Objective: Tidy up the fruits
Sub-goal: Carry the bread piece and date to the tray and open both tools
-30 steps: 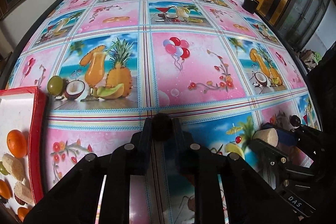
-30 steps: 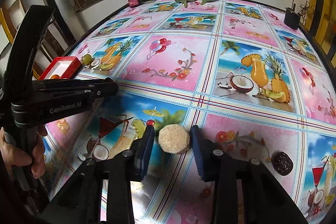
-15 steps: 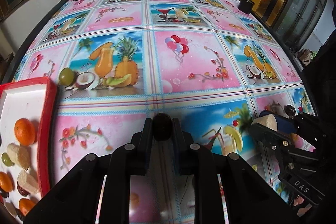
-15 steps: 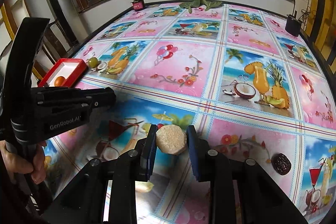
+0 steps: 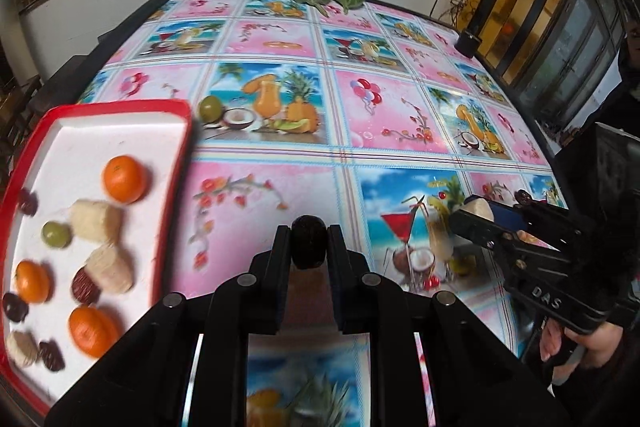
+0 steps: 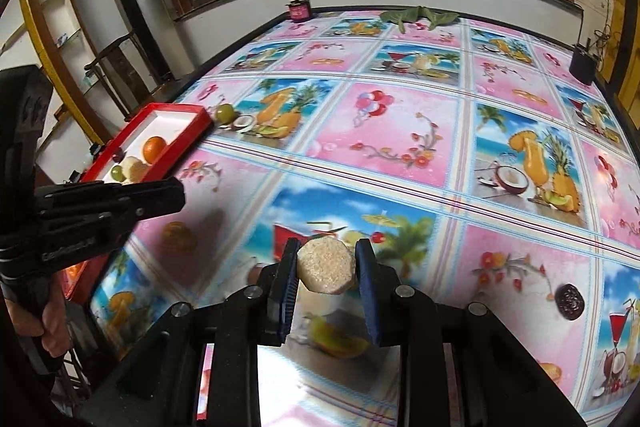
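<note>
While left tool (image 5: 308, 241) clamps dark fruit (image 5: 308, 242), right tool (image 6: 327, 267) pinches beige chunk (image 6: 326, 267).

Right tongs (image 5: 478, 213) read one word — "DAS".

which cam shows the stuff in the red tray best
The left wrist view: it looks down into the red tray, showing oranges, pale chunks and dark fruits. The right wrist view sees the tray far off, its contents mostly hidden by the rim.
</note>
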Available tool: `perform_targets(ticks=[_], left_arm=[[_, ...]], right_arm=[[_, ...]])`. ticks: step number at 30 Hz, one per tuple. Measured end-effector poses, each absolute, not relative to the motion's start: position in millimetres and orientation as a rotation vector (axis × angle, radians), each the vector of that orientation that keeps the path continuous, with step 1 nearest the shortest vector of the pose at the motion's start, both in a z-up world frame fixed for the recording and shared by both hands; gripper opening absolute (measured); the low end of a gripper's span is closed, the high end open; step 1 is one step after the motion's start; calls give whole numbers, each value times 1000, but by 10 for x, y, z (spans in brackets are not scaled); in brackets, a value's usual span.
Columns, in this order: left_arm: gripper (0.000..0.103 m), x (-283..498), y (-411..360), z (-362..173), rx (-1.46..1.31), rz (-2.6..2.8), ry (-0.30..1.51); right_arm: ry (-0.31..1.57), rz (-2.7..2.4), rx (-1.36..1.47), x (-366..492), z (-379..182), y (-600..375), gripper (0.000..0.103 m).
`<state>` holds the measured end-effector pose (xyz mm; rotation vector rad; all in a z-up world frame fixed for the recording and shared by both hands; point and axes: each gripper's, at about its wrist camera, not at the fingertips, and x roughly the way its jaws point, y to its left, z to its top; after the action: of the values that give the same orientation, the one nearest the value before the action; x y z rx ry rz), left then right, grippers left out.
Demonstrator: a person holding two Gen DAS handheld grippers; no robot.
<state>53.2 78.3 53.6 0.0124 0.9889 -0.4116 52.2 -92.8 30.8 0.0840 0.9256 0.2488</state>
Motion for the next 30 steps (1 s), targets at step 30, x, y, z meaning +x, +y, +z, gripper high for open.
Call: perform_targets(ticks=[30], left_arm=[[15,-263,2096,807,-193,29,952]], right_arm=[[925,723,31,445,711,33,28]])
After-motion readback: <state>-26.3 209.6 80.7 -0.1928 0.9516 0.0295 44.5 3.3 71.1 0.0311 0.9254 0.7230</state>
